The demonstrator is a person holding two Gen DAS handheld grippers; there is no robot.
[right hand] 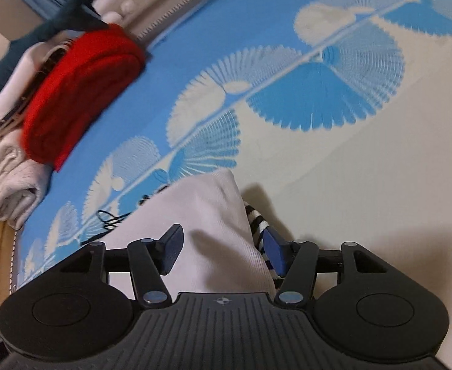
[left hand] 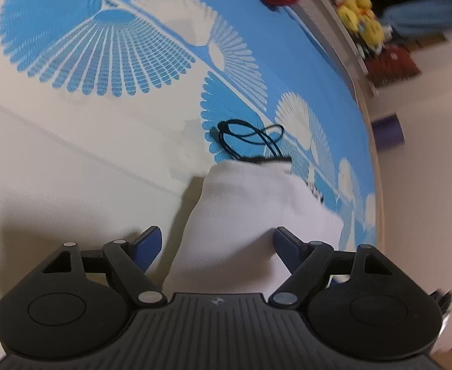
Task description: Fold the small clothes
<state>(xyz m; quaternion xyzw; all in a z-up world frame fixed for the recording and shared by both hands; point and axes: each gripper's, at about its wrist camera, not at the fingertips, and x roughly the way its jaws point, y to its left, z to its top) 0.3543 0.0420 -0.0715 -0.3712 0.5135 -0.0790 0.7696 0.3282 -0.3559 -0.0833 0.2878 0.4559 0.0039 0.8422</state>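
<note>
I see my left gripper (left hand: 218, 243) wide open over the white cloth (left hand: 250, 215). My right gripper (right hand: 222, 248) is open too, gripping nothing, the cloth between its fingers.

A home bedroom: a patterned blue-and-cream bedspread (right hand: 364, 185), folded clothes (right hand: 81, 92) at its edge, plush toys (left hand: 361, 15) (yellow) beyond.

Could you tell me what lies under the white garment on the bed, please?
A black-and-white striped piece pokes out beneath the white garment; a black cord trails from its far edge. Anything else underneath is covered.
</note>
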